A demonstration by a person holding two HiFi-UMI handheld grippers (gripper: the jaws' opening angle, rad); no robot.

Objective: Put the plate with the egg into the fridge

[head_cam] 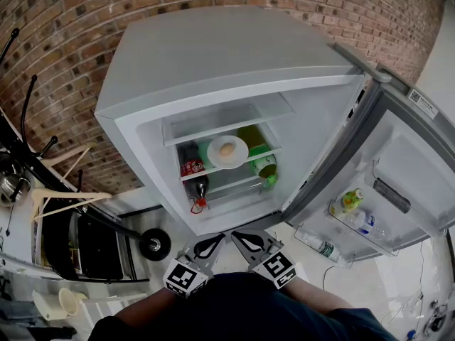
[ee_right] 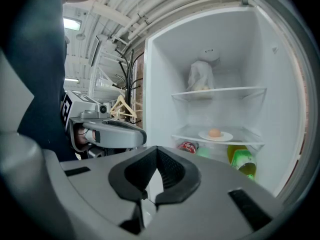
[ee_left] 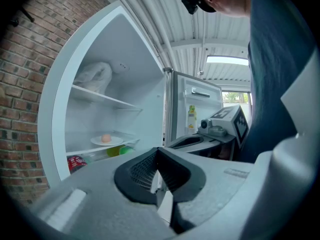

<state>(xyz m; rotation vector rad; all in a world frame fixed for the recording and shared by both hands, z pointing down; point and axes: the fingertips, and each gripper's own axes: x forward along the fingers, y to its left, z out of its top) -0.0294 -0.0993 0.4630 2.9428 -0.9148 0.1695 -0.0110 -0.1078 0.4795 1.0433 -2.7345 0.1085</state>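
Note:
The white plate (head_cam: 228,151) with a brown egg (head_cam: 226,148) on it rests on the middle glass shelf inside the open fridge (head_cam: 213,69). It also shows as the plate (ee_left: 106,140) in the left gripper view and the plate (ee_right: 215,134) in the right gripper view. Both grippers hang in front of the fridge, well back from the shelf, close to my body. My left gripper (head_cam: 210,246) is shut with nothing in it, its tips (ee_left: 157,150) meeting. Beside it my right gripper (head_cam: 247,241) is also shut and empty, tips (ee_right: 156,149) together.
A cola bottle (head_cam: 192,169) and green bottles (head_cam: 264,165) lie under the plate's shelf. The fridge door (head_cam: 412,176) stands open to the right, with bottles (head_cam: 353,215) in its rack. A clothes rack with hangers (head_cam: 64,197) and a wheel (head_cam: 154,244) stand at the left.

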